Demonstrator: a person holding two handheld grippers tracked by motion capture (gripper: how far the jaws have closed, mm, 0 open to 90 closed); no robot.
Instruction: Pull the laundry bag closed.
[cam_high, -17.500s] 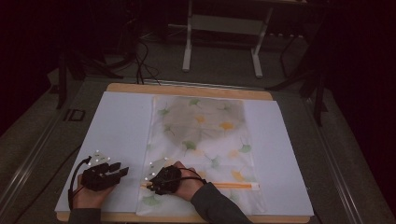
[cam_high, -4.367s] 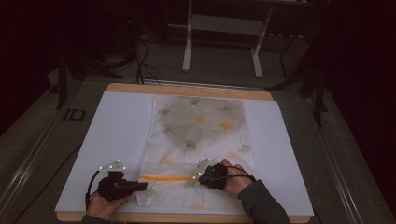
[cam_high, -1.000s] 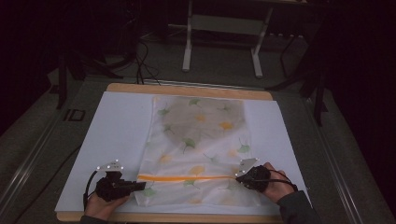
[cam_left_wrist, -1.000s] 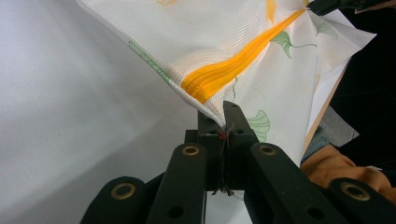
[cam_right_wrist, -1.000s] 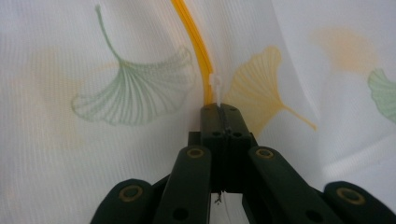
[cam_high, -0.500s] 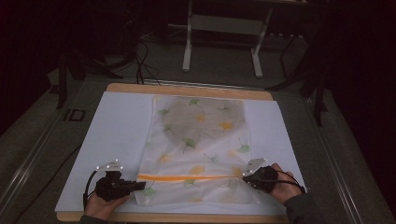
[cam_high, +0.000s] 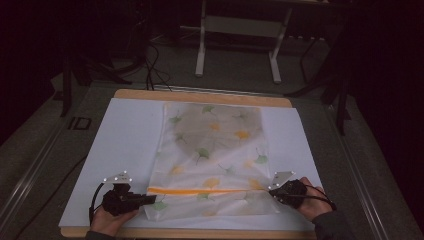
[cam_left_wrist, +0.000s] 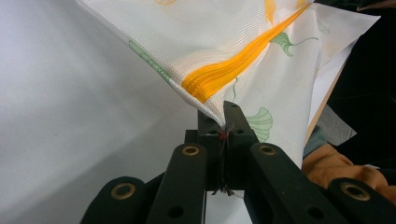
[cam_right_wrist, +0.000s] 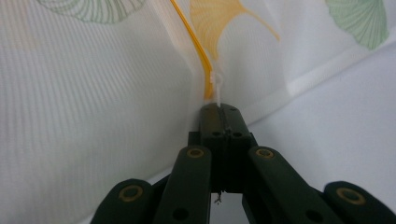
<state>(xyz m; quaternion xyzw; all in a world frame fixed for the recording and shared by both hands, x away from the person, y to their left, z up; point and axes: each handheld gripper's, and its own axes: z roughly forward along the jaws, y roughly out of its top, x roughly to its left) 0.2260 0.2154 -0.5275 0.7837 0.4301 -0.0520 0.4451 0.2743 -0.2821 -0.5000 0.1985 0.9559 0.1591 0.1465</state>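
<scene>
White mesh bag printed with ginkgo leaves lay on your paper-covered desk; left gripper fingers clamped its near-left corner, right gripper fingers clamped the orange zipper's white pull.

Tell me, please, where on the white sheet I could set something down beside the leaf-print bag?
The white sheet lies bare left of the leaf-print bag, and in a narrower strip on its right. The near edge is crowded by both tongs.

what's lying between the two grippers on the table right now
In the high view, the orange zipper of the leaf-print mesh bag runs between the left gripper and the right gripper. Each gripper is clamped on one end of it.
</scene>
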